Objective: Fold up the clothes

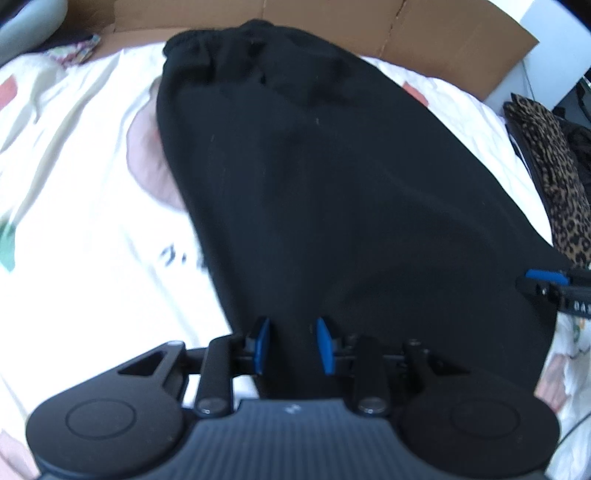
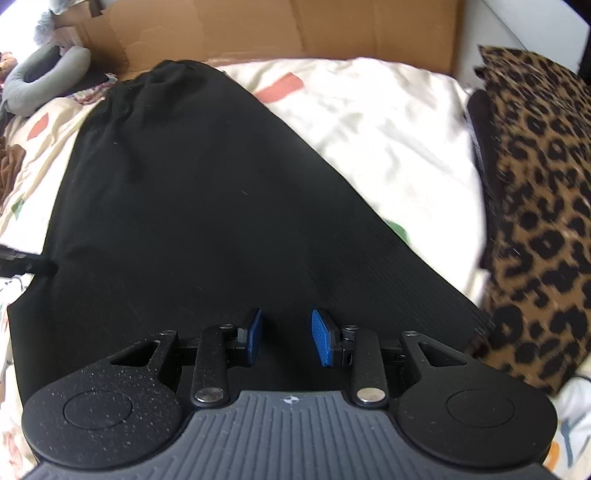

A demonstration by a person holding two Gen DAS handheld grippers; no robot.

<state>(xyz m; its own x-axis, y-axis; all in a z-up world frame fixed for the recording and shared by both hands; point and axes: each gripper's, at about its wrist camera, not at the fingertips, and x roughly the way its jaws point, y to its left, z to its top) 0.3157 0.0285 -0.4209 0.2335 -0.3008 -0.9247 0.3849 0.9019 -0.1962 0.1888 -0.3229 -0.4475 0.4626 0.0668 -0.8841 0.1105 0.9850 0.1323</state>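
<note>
left wrist view: the black garment [image 1: 314, 192] lies spread on the bed sheet [image 1: 81, 192], filling centre frame, its gathered waistband at the top near the cardboard [image 1: 424, 29]. the left tongs [image 1: 291, 345] stand partly open over its near hem, nothing visibly pinched. the right tongs [image 1: 546, 280] show at the right edge.

right wrist view: the right tongs [image 2: 286, 339] stand partly open above the hem, gripping nothing, a leopard-print cushion [image 2: 535, 184] at right. judged step: approaching the hem; next, both must close on it.

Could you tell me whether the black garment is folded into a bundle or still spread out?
Spread out: the black garment lies flat and long across the bedsheet, waistband at the far end.
</note>
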